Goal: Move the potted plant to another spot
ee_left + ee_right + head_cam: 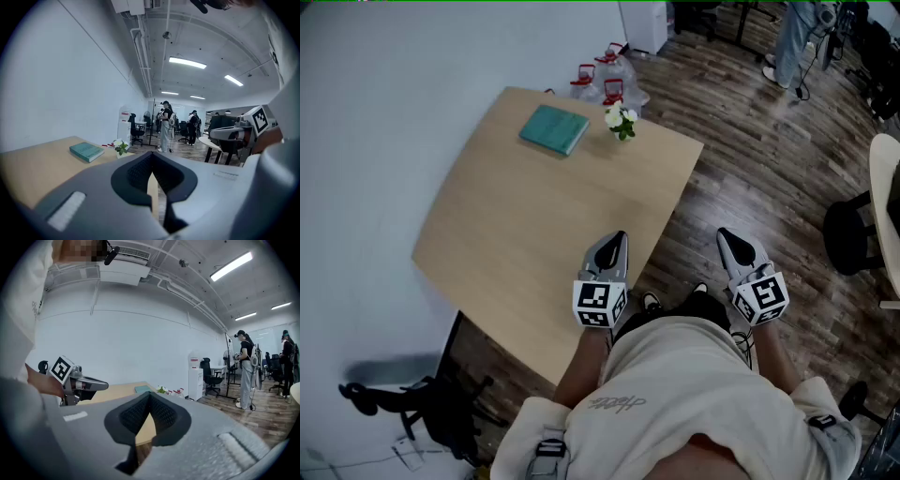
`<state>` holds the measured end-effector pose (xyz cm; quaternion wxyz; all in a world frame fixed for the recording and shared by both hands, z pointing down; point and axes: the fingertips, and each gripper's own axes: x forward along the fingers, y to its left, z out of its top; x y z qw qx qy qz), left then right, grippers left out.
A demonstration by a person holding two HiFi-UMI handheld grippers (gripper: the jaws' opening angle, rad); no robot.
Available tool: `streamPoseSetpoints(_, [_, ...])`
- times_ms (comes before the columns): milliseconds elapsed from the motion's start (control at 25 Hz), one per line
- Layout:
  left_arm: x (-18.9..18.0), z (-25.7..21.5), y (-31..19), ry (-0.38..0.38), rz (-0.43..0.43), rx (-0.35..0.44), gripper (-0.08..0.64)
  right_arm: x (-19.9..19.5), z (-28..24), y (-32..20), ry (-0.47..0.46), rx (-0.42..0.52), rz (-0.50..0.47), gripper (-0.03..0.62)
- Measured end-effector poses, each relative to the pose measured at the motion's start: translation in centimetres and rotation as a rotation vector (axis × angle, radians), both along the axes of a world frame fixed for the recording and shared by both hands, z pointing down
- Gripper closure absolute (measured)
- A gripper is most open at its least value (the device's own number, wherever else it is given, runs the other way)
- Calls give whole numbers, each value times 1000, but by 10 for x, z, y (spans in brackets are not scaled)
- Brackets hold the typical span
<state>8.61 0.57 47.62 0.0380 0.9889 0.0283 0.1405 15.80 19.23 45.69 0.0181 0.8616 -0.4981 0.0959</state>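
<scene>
– Both grippers are pressed shut with nothing between the jaws. The left gripper (615, 246) hangs just inside the right edge of the table (516, 234), about midway along it. The right gripper (729, 242) is off the table altogether, over the floor.

– And the potted plant (622, 120)?

– It stands at the far edge, between the middle of that edge and the far right corner, just beside a teal book (554, 128). It is well apart from both grippers.

– Which step is in hand, then?

– The very start, as I read it. Nothing is gripped and the plant sits untouched, so the reach toward it has not begun.

– What does the next move call for?

– One gripper has to travel to the far edge, and its jaws must spread before it gets there. The left looks better placed, since it is already over the table. I would close low, on the pot rather than on the white flowers and leaves. The pot is too small in these views to judge how wide the jaws need to go.

– Anything to mind?

– The book lies close on the plant's left, so I would come in from the right-corner side. The lift should keep the plant upright. The near half of the table is bare and would serve as the new spot.
</scene>
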Motion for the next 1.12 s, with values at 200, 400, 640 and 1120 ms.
streamPoseSetpoints(200, [9, -3, 9, -2, 20, -5, 543, 7, -1, 4, -12, 7, 24, 591])
streamPoseSetpoints(400, [16, -5, 16, -7, 47, 2, 543, 13, -4, 13, -6, 17, 38, 591])
streamPoseSetpoints(640, [28, 2, 28, -25, 79, -2, 543, 18, 3, 21, -15, 5, 53, 589])
streamPoseSetpoints(1120, [40, 4, 43, -70, 91, 11, 543, 35, 7, 32, -33, -3, 80, 189])
